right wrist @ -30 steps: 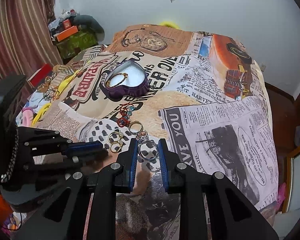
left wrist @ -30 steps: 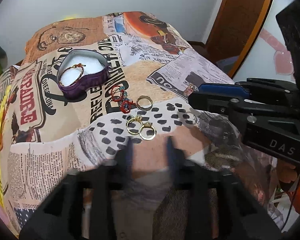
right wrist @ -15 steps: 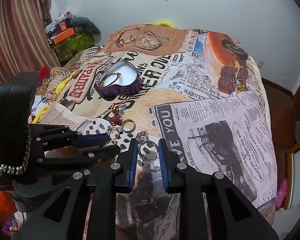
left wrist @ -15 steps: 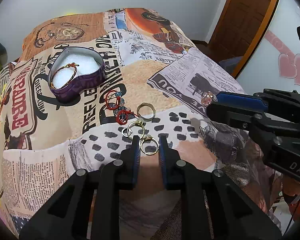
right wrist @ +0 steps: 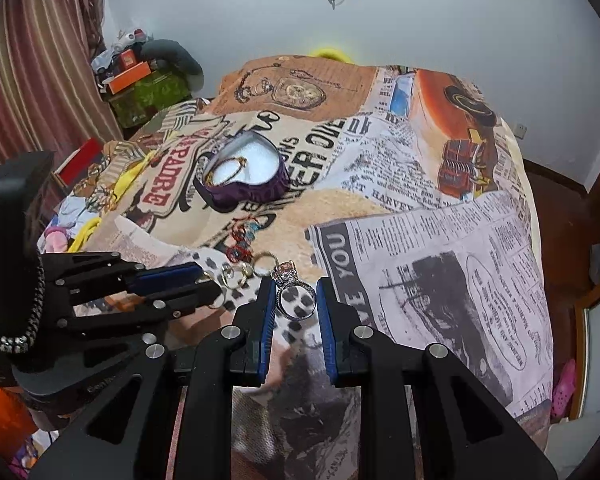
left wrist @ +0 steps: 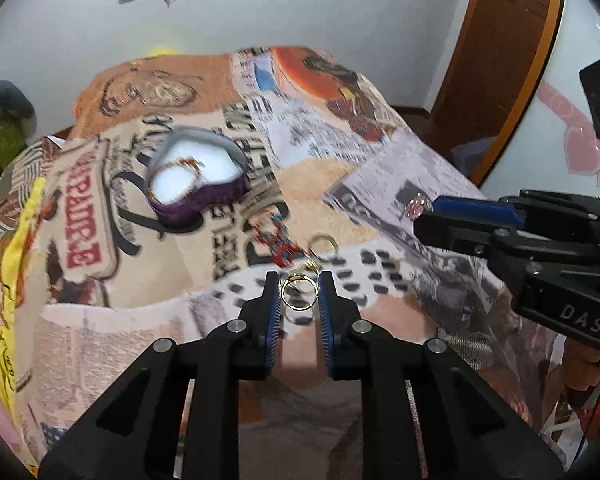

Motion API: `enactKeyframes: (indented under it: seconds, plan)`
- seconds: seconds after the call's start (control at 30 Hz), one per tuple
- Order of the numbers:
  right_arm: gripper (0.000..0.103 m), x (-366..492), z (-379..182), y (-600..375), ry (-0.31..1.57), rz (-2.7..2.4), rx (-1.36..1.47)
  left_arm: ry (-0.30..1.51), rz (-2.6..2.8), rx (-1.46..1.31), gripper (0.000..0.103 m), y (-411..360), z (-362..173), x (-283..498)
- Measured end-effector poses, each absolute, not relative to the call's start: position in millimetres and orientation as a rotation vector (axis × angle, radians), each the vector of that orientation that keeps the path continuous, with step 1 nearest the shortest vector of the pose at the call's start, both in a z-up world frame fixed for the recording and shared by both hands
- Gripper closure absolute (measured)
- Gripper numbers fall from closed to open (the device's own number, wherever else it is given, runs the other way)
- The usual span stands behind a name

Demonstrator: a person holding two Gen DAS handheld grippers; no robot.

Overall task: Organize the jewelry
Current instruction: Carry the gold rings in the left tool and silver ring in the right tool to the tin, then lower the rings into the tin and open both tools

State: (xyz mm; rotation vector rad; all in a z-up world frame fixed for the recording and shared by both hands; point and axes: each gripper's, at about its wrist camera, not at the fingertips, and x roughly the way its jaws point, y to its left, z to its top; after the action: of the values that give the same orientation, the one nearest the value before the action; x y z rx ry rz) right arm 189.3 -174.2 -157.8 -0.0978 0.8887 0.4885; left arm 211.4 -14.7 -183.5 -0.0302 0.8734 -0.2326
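Your left hand-held gripper (left wrist: 299, 294) is pinching a gold ring (left wrist: 299, 291) between its blue pads, and the ring looks lifted just off the bed (left wrist: 380, 168). Your right hand-held gripper (right wrist: 296, 300) is clamped on a silver ring with a pink stone (right wrist: 293, 294), stone pointing up and away from you.

Taking the purple heart-shaped box (right wrist: 244, 178) as the landmark: it sits open further up the bed from both grippers, white padding inside, with a thin gold bracelet (right wrist: 226, 172) lying in it. Between the box and your grippers there's a red beaded piece (right wrist: 240, 246), and just past that, closer to you, a few loose rings (right wrist: 246, 268) lie on the newspaper-print bedspread. The silver ring you're holding is on the near side of that little pile from the box, and the left gripper comes in from the side right beside those loose rings.
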Motion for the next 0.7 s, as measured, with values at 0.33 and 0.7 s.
enactKeyframes:
  seconds: [0.33, 0.7]
  plan:
    - [0.084, 203, -138, -150, 0.838, 0.515, -0.099, 0.786, -0.173, -0.062, 0.085, 21, -155, 219]
    - [0.084, 232, -130, -123, 0.806, 0.535, -0.103, 0.729, -0.115, -0.085, 0.085, 56, -145, 245]
